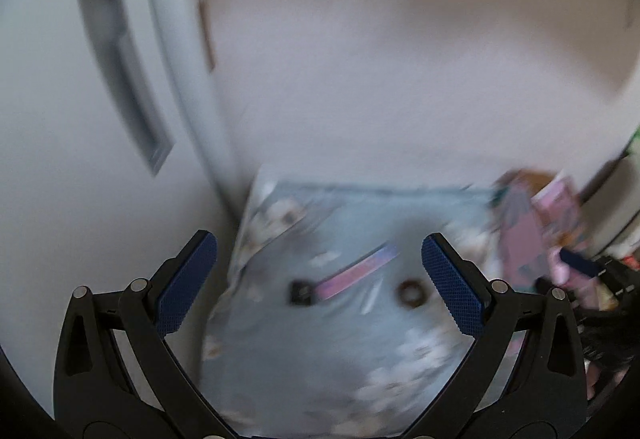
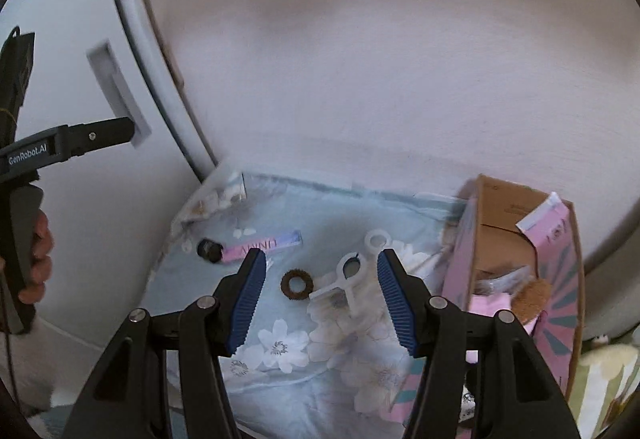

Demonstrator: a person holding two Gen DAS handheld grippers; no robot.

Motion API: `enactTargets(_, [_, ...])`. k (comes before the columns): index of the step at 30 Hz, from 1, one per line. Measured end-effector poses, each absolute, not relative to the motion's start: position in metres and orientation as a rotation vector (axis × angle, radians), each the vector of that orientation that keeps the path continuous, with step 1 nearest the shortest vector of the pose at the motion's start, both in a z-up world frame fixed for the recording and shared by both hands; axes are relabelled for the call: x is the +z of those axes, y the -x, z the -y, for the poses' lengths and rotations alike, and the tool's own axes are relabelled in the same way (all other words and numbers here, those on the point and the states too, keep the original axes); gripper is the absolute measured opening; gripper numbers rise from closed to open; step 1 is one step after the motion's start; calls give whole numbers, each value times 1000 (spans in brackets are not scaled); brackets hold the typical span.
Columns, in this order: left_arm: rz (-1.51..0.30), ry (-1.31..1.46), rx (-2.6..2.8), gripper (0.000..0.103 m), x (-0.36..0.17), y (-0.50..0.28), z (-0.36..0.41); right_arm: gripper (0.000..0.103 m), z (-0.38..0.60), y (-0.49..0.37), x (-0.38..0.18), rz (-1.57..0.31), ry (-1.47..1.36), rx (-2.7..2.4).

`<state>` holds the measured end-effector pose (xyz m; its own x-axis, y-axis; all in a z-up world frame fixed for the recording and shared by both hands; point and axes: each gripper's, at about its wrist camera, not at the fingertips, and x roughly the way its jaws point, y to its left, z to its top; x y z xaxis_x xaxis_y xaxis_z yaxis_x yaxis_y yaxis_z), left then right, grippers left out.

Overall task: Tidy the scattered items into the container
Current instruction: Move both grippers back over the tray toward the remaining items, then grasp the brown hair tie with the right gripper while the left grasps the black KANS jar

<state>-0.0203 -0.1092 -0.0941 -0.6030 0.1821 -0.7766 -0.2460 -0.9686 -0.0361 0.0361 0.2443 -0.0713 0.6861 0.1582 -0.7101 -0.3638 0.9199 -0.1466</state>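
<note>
Right gripper (image 2: 322,299), half open and empty, hangs over the clear clip (image 2: 352,275), its length running away toward the box (image 2: 560,279); left gripper (image 1: 320,279), wide and empty, is farther.

A home bedroom, it seems: a floral blue bedsheet (image 2: 304,367) lies under the tool, a plain wall (image 2: 360,59) beyond it.

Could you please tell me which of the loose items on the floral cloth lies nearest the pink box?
The clear plastic scissors-shaped piece lies nearest the pink box. The brown ring lies further left, and the pink tube with its dark cap is furthest away.
</note>
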Motion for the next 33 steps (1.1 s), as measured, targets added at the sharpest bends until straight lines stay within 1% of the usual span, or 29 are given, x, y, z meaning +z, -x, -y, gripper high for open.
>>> enactTargets(3, [-175,1343,2580,102,-131,26,113,54,-254,-41,-89,-790,321,272])
enactTargets(7, [-274,1503,2521,102,-185,36,113,54,-261,-59,-121,-884,338,269])
enactTargets(10, [-293,1593,2464,102,-219,45,113,54,-267,-71,-141,-949,367,261])
enactTargets(13, [-337,1641,2426,102,-243,52,113,54,-280,-83,-164,-1004,458,257])
enactTargets(16, [-421,1649,2400,102,-262,58,109,54,-288,-97,-182,-1051,460,293])
enactTargets(19, [-461,1663,2367,102,-278,64,104,54,-292,-114,-200,-1100,448,326])
enactTargets(23, [-465,1686,2337,102,-293,70,102,54,-295,-134,-225,-1172,433,348])
enactTargets(27, [-474,1701,2321,102,-302,71,100,54,-303,-141,-243,-1220,507,349])
enactTargets(33, [-462,1692,2306,102,-306,71,99,54,-309,-141,-260,-1242,546,357])
